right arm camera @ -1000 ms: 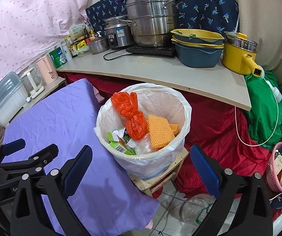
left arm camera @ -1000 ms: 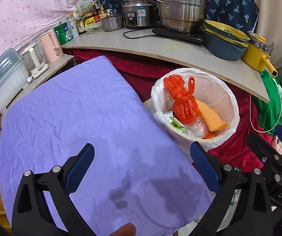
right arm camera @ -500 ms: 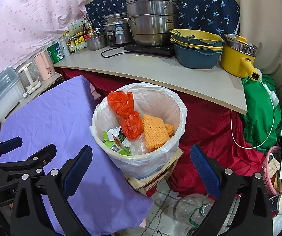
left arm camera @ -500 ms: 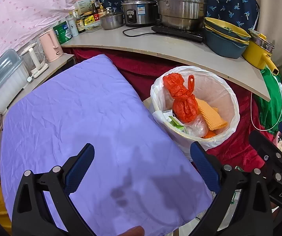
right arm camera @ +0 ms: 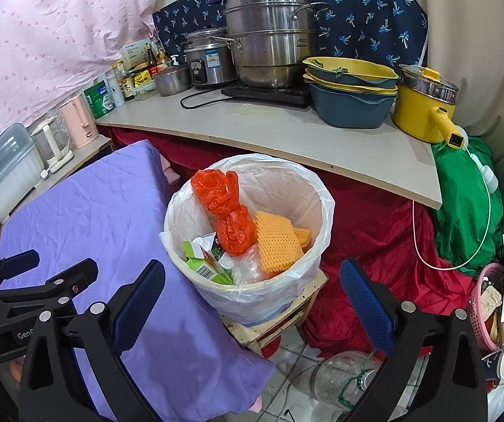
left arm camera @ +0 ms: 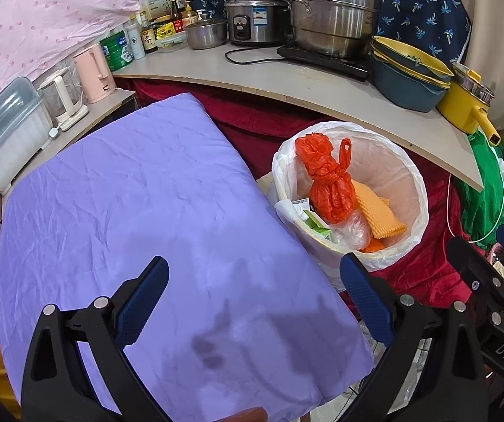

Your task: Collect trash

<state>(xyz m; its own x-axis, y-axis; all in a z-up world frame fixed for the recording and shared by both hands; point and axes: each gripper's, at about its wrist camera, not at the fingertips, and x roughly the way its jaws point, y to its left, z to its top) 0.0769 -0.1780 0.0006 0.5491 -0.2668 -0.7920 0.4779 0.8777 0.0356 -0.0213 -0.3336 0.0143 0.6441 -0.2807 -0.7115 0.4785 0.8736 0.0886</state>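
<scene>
A round bin lined with a white plastic bag (right arm camera: 317,190) (left arm camera: 417,179) stands on a small wooden stool beside the purple-covered table (left arm camera: 128,193) (right arm camera: 86,211). Inside lie a knotted orange bag (right arm camera: 232,225) (left arm camera: 332,190), an orange textured cloth (right arm camera: 276,242) (left arm camera: 380,212), a green carton (right arm camera: 199,265) and clear plastic. My left gripper (left arm camera: 253,295) is open and empty over the table's near right part. My right gripper (right arm camera: 252,295) is open and empty in front of the bin. Each gripper shows at the edge of the other's view.
A wooden counter (right arm camera: 287,133) behind the bin carries steel pots (right arm camera: 269,52), stacked blue and yellow bowls (right arm camera: 350,91) and a yellow pot (right arm camera: 424,109). Red cloth hangs below it. A green bag (right arm camera: 463,204), a pink basket (right arm camera: 491,299) and a clear bottle on the floor (right arm camera: 339,376) lie to the right.
Both grippers have drifted slightly, so the bin sits a little lower and further left in the right wrist view. Both remain open and empty.
</scene>
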